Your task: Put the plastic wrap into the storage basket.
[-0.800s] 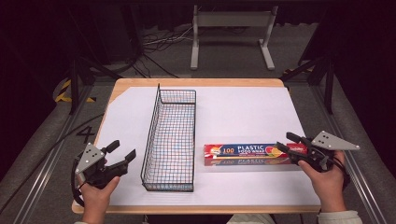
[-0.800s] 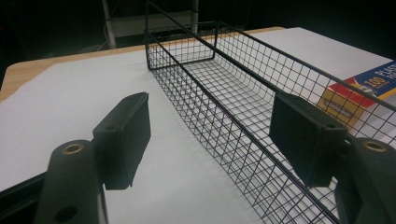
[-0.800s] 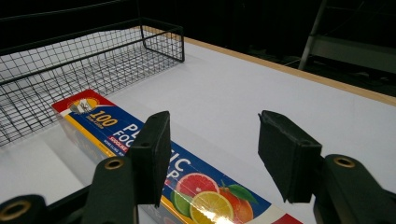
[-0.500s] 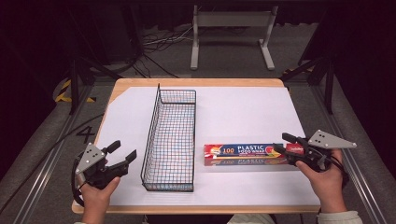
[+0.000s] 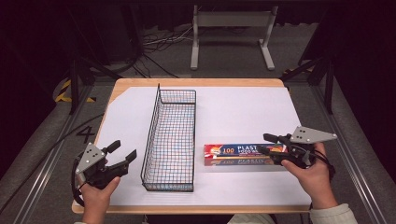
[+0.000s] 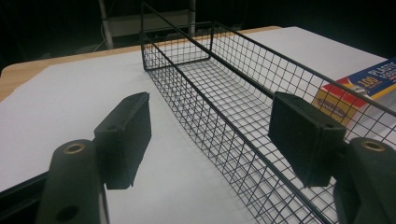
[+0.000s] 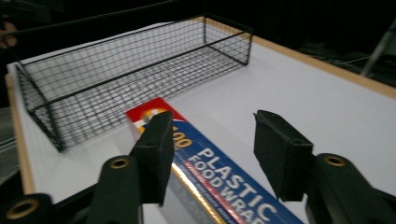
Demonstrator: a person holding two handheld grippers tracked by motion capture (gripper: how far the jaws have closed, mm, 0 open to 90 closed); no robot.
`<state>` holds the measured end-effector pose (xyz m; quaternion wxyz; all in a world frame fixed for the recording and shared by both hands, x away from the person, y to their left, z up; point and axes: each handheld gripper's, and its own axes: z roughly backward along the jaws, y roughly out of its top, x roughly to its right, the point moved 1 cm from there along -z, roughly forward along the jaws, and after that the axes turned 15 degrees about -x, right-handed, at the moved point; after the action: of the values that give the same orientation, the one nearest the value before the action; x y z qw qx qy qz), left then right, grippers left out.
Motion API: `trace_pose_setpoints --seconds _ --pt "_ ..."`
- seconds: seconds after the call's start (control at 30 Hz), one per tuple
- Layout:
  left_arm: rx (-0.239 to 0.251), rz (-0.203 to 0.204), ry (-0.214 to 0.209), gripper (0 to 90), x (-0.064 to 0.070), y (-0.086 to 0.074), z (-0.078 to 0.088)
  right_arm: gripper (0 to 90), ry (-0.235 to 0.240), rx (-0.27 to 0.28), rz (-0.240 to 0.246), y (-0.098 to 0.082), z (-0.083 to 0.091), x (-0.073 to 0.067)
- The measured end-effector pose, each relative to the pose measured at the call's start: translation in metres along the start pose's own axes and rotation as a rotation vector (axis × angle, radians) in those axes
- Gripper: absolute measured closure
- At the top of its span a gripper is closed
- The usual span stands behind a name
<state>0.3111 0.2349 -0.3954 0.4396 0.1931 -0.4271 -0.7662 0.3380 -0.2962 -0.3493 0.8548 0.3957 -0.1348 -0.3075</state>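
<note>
Grippers: 2 hand-held two-jaw tools, the left gripper [image 5: 122, 153] near the tabletop's front-left corner, the right gripper [image 5: 264, 143] toward the front-right corner.
Room: dark, with a grey floor, loose cables and a pale metal stand [image 5: 232, 29] beyond the tabletop's far edge.
Tabletop [image 5: 243, 108]: a wooden board under a white sheet; bare wood shows along the far edge and at the far-left corner.
Wire basket [image 5: 171, 136]: black mesh, long and narrow, running from near the far edge to near the front edge, left of centre, with nothing inside.
Plastic food wrap box [image 5: 243, 154]: lies flat, parallel to the front edge, right of the wire basket and close to it without touching; red, blue and yellow print, with "100" at the end nearest the basket.
Left hand [image 5: 99, 191]: grips its tool's handle at the front edge.
Left gripper state: jaws wide apart and holding nothing; in the left gripper view [image 6: 210, 135] they frame the basket's near long wall and hang above the white sheet.
Right hand [image 5: 314, 176]: holds its tool by the front-right corner.
Right gripper state: jaws spread in the right gripper view [image 7: 212, 147], over the box's right end; 1 sits above the box top and the other beyond its far side. Whether either touches the box, I cannot tell.
</note>
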Motion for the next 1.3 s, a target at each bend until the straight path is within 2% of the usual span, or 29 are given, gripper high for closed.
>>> trace_pose_setpoints --seconds 0.07,0.27,0.53,0.8,0.9,1.13,1.23,1.3 --pt "0.002 -0.001 0.002 30.4 0.000 0.000 0.002 57.1 0.043 -0.015 -0.005 0.003 -0.005 -0.004" --pt "0.005 -0.001 0.004 30.9 0.001 0.000 0.002 69.4 0.115 -0.095 0.016 0.013 -0.021 -0.016" --pt "-0.002 -0.009 0.005 31.0 0.002 0.000 0.000 85.8 0.146 -0.209 0.084 0.019 -0.047 -0.025" --pt "0.005 -0.001 0.014 29.4 0.001 0.000 0.001 89.5 0.166 -0.302 0.130 0.018 -0.071 -0.035" --pt "0.008 0.010 0.031 25.0 0.000 0.000 0.000 90.0 0.167 -0.322 0.141 0.017 -0.077 -0.036" --pt "0.015 0.022 0.030 24.3 -0.003 -0.001 0.002 90.0 0.180 -0.367 0.147 0.015 -0.092 -0.039" --pt "0.013 0.020 0.034 24.4 -0.003 -0.001 0.001 90.0 0.171 -0.398 0.169 0.014 -0.099 -0.041" --pt "0.013 0.019 0.034 24.3 -0.003 -0.001 0.001 90.0 0.148 -0.425 0.193 0.013 -0.103 -0.045"
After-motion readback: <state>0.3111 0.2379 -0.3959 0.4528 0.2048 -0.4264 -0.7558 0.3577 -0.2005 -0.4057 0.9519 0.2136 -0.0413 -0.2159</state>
